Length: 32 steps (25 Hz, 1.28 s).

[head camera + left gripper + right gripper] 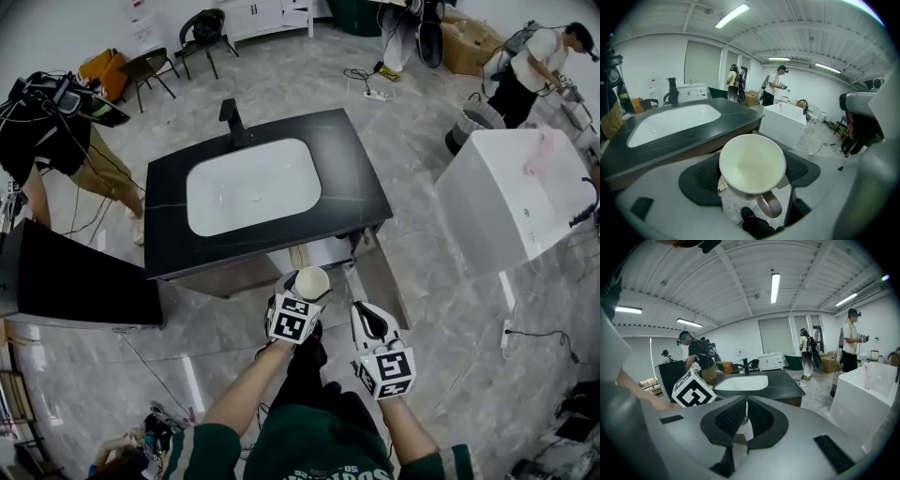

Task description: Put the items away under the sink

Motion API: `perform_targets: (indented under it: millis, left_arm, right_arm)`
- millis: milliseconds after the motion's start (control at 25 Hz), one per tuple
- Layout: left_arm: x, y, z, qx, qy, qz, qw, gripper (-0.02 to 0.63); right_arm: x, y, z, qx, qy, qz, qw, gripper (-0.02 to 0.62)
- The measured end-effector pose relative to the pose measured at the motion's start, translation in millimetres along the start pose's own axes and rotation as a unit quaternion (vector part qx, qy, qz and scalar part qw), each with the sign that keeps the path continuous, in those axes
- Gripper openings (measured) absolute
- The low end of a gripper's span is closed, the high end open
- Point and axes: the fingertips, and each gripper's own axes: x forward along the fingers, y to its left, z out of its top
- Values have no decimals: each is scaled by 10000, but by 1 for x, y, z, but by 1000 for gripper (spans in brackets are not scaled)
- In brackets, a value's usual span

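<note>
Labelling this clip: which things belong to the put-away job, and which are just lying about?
Job: white mug held by the left gripper; sink vanity; its open cabinet door.
Lying about: white bathtub; chairs; cardboard box.

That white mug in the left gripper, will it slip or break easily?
Probably rigid and breakable: the mug looks like glazed ceramic. It may slip, since the left gripper clamps its smooth sides.

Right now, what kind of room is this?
Probably a big studio or workshop, not a home bathroom: a black sink counter stands alone mid-room, a white boxy tub sits nearby, and loose black cables trail around.
</note>
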Motion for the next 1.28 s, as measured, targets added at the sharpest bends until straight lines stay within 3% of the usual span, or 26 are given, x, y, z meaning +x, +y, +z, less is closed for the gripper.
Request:
perform_targets:
  millis: [200, 640, 800, 1280]
  left_arm:
    - [79, 16, -48, 35, 165, -59, 9998, 417]
    - [240, 68, -131, 232, 115, -41, 9997, 417]
    - [291, 84, -148, 283, -36, -141, 9995, 417]
    - [414, 140, -208, 333, 130, 53, 9993, 417]
  right_arm:
    - [51, -29, -73, 1, 23, -31, 10000, 43]
    - [157, -97, -231, -35, -174, -21, 9998, 43]
    - [188, -116, -272, -36, -376, 9, 9993, 43]
    - [246, -149, -376, 114, -543, -69, 9984, 43]
